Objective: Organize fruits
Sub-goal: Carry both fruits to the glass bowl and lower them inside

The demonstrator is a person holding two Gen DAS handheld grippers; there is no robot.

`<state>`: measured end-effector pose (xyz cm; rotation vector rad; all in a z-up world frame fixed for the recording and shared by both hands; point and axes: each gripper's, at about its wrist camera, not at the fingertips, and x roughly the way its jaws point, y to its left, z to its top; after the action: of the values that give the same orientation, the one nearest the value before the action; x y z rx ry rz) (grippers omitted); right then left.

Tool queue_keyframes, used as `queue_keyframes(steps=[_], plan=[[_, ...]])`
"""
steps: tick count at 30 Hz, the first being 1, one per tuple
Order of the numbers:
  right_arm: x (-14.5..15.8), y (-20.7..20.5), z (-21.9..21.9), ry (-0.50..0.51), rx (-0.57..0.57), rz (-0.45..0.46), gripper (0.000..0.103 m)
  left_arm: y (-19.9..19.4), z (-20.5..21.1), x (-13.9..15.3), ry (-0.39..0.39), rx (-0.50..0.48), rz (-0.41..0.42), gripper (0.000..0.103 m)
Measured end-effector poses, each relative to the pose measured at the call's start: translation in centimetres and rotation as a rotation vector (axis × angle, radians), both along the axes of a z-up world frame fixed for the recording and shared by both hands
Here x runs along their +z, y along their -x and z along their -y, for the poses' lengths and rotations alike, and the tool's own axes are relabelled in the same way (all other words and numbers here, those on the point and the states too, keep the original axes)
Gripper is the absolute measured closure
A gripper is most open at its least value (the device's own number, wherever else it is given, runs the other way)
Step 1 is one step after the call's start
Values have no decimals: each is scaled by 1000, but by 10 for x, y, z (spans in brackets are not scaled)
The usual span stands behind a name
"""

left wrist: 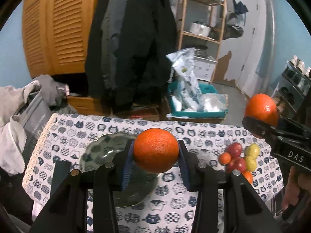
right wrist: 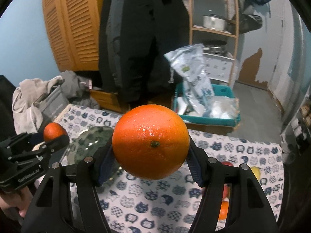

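My left gripper (left wrist: 156, 151) is shut on an orange (left wrist: 155, 149) and holds it above a green glass plate (left wrist: 97, 151) on the cat-print table. My right gripper (right wrist: 150, 153) is shut on a second, larger orange (right wrist: 150, 142), held above the table to the right of the plate (right wrist: 87, 145). In the left wrist view the right gripper (left wrist: 261, 125) and its orange (left wrist: 261, 106) show at the right edge. In the right wrist view the left gripper (right wrist: 55, 137) and its orange (right wrist: 54, 131) show at the left. A pile of red, yellow and orange fruits (left wrist: 240, 159) lies on the table's right side.
The table (left wrist: 175, 194) has a cat-print cloth. Behind it hang a dark coat (left wrist: 132, 44), a wooden louvred cabinet (left wrist: 54, 29) and a shelf with pots (left wrist: 202, 29). A teal bin with bags (left wrist: 194, 101) is on the floor. Clothes (left wrist: 15, 101) are heaped at the left.
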<state>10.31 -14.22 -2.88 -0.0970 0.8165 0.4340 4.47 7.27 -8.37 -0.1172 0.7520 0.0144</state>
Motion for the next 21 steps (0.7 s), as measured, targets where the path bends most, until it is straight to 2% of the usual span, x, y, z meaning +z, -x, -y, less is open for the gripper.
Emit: queue_keyframes(steps=[8, 21], plan=[[-18, -16, -51, -5, 56, -43, 37, -5, -43, -23, 2, 69, -52, 60], [-93, -40, -131, 44, 141, -183, 37, -26, -100, -95, 34, 149, -210, 60]])
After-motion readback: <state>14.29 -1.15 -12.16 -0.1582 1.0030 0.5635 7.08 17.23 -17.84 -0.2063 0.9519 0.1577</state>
